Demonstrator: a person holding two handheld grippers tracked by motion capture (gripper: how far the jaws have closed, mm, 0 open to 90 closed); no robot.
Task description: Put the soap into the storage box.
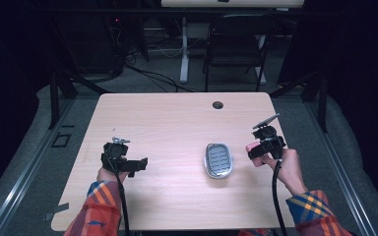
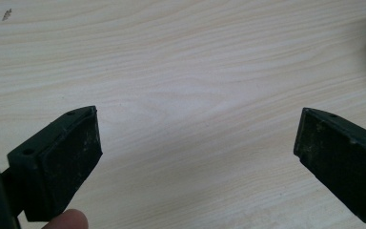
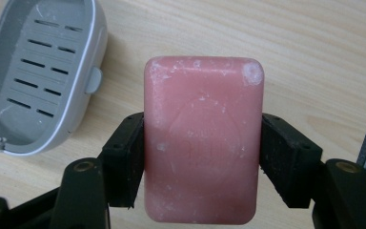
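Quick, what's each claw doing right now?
Left claw: open, nothing between its jaws.
Right claw: closed on the pink soap bar.

The pink soap bar (image 3: 203, 143) bears a faint embossed oval stamp, perhaps lettering, unreadable.

One pink soap (image 3: 202, 143). One grey soap dish (image 1: 218, 160), slotted inside. Two grippers: the left gripper (image 1: 139, 165) and the right gripper (image 1: 254, 150). One table (image 1: 177, 123). One chair (image 1: 236, 44) beyond it.

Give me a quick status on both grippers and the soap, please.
Right gripper shut on pink soap bar, beside the grey soap dish. Left gripper open, empty. Dish empty, nothing in the way.
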